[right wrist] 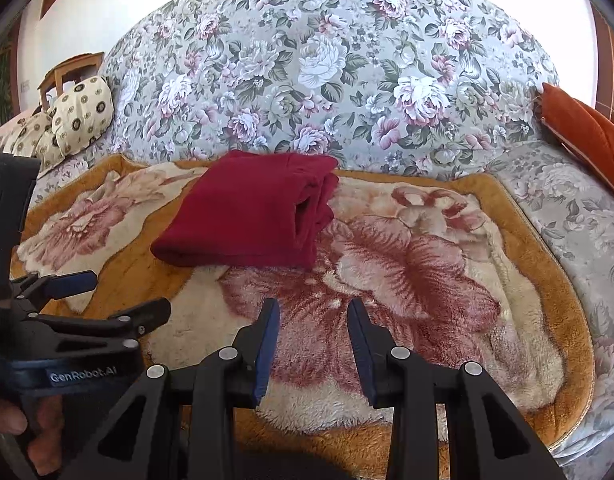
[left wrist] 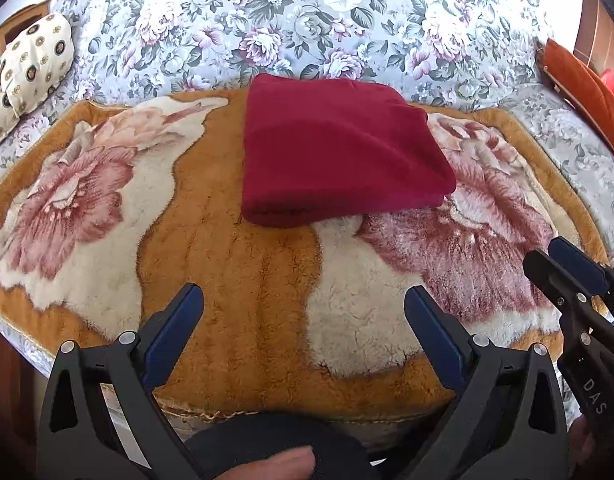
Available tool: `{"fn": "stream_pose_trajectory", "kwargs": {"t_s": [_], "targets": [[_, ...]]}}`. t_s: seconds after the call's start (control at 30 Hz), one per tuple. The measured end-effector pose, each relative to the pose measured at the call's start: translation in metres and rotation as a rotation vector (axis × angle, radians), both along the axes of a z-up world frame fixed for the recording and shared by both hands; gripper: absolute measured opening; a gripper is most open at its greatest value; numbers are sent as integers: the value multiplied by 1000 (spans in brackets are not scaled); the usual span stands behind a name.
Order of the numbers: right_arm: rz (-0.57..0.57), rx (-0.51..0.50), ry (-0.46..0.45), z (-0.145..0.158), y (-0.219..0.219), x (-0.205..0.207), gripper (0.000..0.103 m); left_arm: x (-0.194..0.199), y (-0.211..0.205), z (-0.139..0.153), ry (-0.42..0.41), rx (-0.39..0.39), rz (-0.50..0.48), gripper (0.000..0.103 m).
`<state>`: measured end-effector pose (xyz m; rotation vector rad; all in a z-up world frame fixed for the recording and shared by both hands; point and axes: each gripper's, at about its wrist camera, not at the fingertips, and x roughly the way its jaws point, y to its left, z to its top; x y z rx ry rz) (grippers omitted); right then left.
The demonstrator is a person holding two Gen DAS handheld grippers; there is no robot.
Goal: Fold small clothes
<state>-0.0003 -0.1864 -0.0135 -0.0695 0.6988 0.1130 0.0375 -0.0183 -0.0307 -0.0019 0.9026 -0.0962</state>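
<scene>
Left wrist view: one dark red garment (left wrist: 339, 148), folded into a thick rectangular pad, lying on a plush flowered blanket (left wrist: 235, 280) spread over the seat of a floral sofa (left wrist: 307, 20), its far edge close to the backrest. Left gripper (left wrist: 303, 308): jaws spread wide, empty, hovering over the blanket well short of the garment. Right gripper (right wrist: 313, 320): jaws parted, holding nothing, likewise apart from it.

Handling, by judgement: soft, fleecy, light, limp; layers likely to slide apart if lifted by one corner. Best hold: both near corners, pinching through all layers at the rolled near fold.

Orientation: in the right wrist view the stacked open edges (right wrist: 313, 216) face right, closed fold toward the viewer. Long axis appears to run front to back, slightly skewed; fisheye distortion makes this uncertain.
</scene>
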Motion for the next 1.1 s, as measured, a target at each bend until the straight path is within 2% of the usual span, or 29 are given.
{"fn": "stream_pose_trajectory", "kwargs": {"t_s": [0.33, 0.53, 0.63, 0.8, 0.87, 0.93, 1.0, 1.03, 1.1], "targets": [[-3, 3, 45, -6, 0, 8, 34, 6, 10, -8, 53, -65, 15, 101], [-22, -35, 58, -6, 0, 11, 34, 12, 20, -25, 135, -132, 8, 101], [-36, -24, 59, -5, -4, 13, 34, 14, 32, -22, 139, -214, 20, 101], [3, 169, 70, 7, -23, 33, 34, 18, 49, -5, 114, -281, 44, 101], [42, 243, 94, 14, -27, 54, 36, 17, 56, 6, 68, -297, 50, 101], [91, 299, 124, 21, -27, 79, 46, 22, 62, 8, 59, -318, 62, 101], [130, 384, 92, 26, -33, 105, 61, 35, 64, 3, 118, -358, 59, 101], [127, 436, 80, 23, -40, 119, 64, 42, 65, 3, 134, -351, 63, 101], [72, 532, 107, 10, -55, 143, 65, 53, 67, 8, 97, -296, 82, 101]]}}
